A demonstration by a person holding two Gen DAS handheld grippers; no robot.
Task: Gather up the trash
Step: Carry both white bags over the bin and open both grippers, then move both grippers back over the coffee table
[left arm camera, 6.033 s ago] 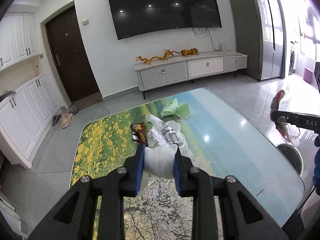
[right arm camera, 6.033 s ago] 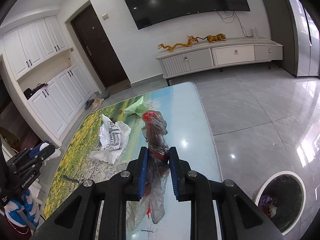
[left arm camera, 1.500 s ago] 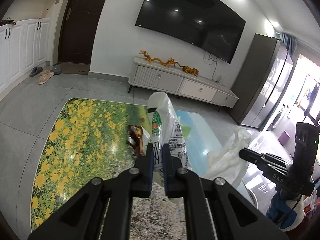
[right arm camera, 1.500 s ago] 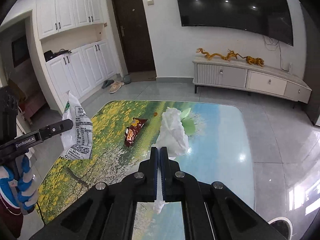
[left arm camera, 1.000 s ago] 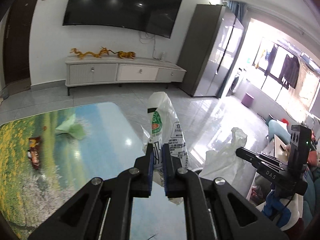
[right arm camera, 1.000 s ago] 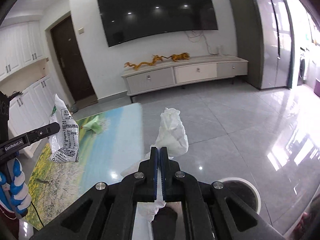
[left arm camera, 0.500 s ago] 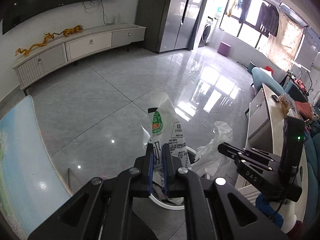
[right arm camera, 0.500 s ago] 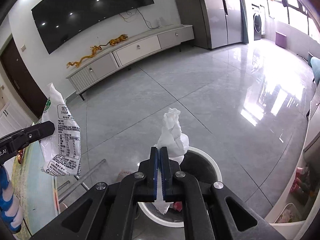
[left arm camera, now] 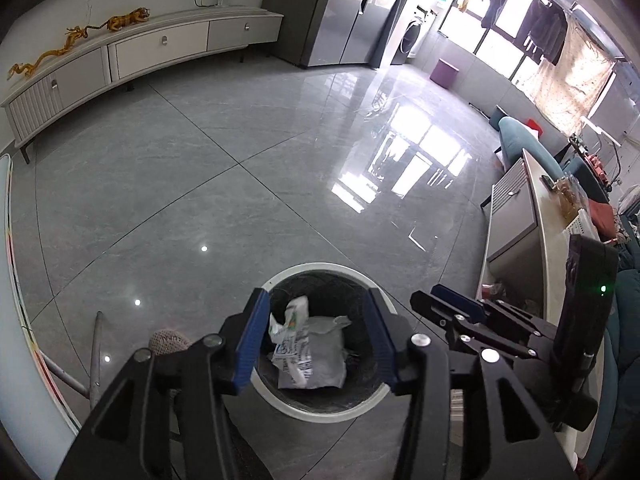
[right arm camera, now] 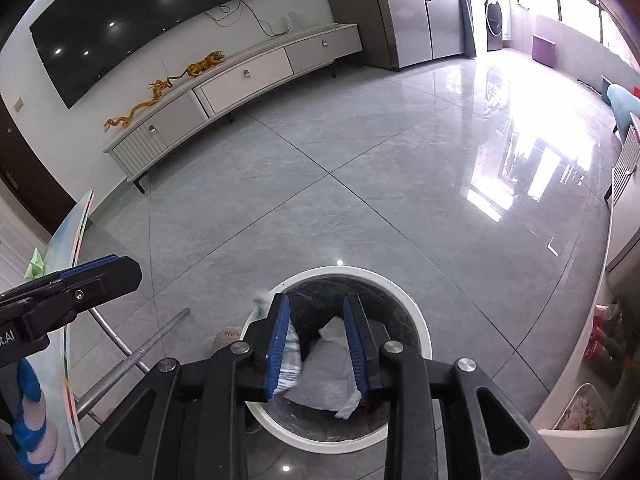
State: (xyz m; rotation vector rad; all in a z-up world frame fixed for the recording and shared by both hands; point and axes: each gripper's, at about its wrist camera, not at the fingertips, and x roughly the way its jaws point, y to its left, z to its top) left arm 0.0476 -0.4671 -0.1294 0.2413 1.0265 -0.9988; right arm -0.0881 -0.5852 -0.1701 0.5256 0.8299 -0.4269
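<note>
Two hand-held grippers hang over the same white-rimmed trash bin (left arm camera: 320,410), and both are released, fingers spread wide with nothing between them. The left hand-held gripper (left arm camera: 318,344) frames the bin's dark mouth between its blue pads (left arm camera: 250,344); directly under it, inside the bin, lies a printed white packet (left arm camera: 294,338) resting against a pale crumpled bag (left arm camera: 322,354). The right hand-held gripper (right arm camera: 316,346) sits just above the bin (right arm camera: 416,320) too — in its own view the packet (right arm camera: 291,354) shows beside its left pad and the crumpled white bag (right arm camera: 328,372) fills the bin's near side. Seen from the left wrist, the right hand-held gripper (left arm camera: 452,306) reaches in from the bin's right, close to the rim; seen from the right wrist, the left hand-held gripper (right arm camera: 100,276) hovers to the bin's left.

Left of the bin, a metal leg (right arm camera: 132,358) slants down from the edge of the bench (right arm camera: 74,236), and a small green scrap (right arm camera: 35,261) lies on the bench top, well apart from the bin. Beyond the bin stretches glossy grey tile floor (right arm camera: 360,184); far across it stands a long white TV cabinet (right arm camera: 240,76) carrying golden dragon figures (right arm camera: 160,88) — a dark television (right arm camera: 140,16) hangs above.
</note>
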